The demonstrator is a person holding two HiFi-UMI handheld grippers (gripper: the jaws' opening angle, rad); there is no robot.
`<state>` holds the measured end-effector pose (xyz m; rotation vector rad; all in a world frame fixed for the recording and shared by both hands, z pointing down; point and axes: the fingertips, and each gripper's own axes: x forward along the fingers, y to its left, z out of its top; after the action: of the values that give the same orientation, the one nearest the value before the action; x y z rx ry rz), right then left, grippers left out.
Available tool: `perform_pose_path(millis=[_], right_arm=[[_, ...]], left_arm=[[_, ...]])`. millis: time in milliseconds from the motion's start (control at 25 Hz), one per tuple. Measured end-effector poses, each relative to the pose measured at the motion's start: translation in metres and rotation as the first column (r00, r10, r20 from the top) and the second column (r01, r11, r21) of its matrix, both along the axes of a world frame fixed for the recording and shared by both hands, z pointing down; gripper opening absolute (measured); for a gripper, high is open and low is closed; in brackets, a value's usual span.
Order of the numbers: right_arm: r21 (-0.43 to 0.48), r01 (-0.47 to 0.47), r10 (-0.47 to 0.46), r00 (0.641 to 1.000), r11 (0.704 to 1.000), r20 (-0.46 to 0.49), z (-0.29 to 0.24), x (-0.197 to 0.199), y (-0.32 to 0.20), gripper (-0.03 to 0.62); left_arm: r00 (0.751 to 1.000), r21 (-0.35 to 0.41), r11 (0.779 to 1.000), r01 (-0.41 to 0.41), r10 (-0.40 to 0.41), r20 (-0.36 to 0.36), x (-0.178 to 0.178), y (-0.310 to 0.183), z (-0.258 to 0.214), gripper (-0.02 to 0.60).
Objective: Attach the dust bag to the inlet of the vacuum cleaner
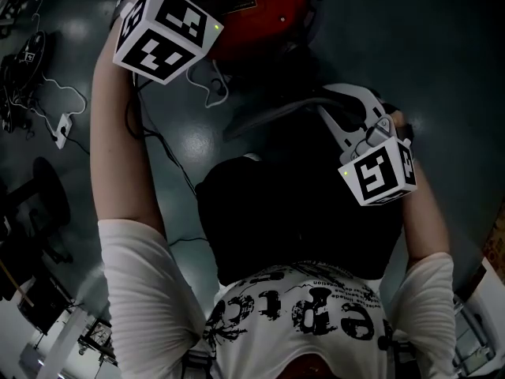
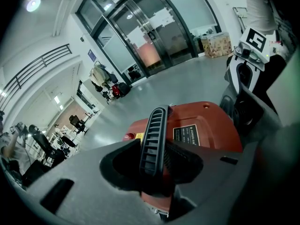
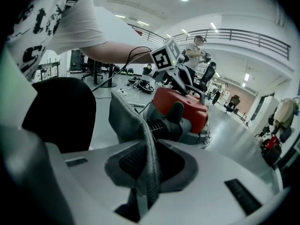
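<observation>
The red vacuum cleaner (image 1: 260, 10) stands on the grey floor ahead of me. My left gripper (image 2: 157, 149) is shut on its black ribbed handle (image 2: 153, 135), with the red body (image 2: 206, 123) just beyond. In the head view its marker cube (image 1: 166, 30) hides the jaws. My right gripper (image 3: 147, 168) is shut on an edge of the grey fabric dust bag (image 3: 125, 118), which rises between the pads. The bag hangs beside the black ribbed inlet piece (image 3: 161, 125) on the vacuum (image 3: 185, 102). The right marker cube (image 1: 379, 172) sits lower right of the vacuum.
A large black shape (image 1: 300, 219) lies between my torso and the vacuum. White and black cables (image 1: 59, 105) trail over the floor at left, with dark gear at the far left (image 1: 31, 204). People and office chairs stand in the distance (image 3: 201, 55). Glass doors (image 2: 154, 36) are behind the vacuum.
</observation>
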<state>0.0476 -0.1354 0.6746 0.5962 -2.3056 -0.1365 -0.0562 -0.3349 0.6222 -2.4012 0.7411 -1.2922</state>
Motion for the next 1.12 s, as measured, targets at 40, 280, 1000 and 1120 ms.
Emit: perform_pose_path(millis=[40, 280, 1000, 1120], right_arm=[[-0.004, -0.010, 0.010, 1.000, 1.000, 0.002, 0.001, 0.001, 0.000, 0.046], [-0.015, -0.139, 0.139, 0.989, 0.990, 0.038, 0.003, 0.000, -0.002, 0.054], [-0.092, -0.265, 0.270, 0.962, 0.960, 0.050, -0.004, -0.009, -0.019, 0.058], [-0.091, -0.283, 0.288, 0.957, 0.955, 0.044, -0.004, -0.008, -0.021, 0.058]], left_arm=[[1.000, 0.000, 1.000, 0.001, -0.001, -0.002, 0.000, 0.000, 0.000, 0.137], [1.000, -0.027, 0.999, 0.019, -0.019, -0.017, -0.001, 0.001, 0.000, 0.137], [0.999, 0.009, 1.000, 0.021, -0.021, -0.048, -0.003, -0.002, -0.008, 0.137], [0.998, 0.013, 1.000, 0.018, -0.017, -0.052, -0.003, -0.001, -0.008, 0.138]])
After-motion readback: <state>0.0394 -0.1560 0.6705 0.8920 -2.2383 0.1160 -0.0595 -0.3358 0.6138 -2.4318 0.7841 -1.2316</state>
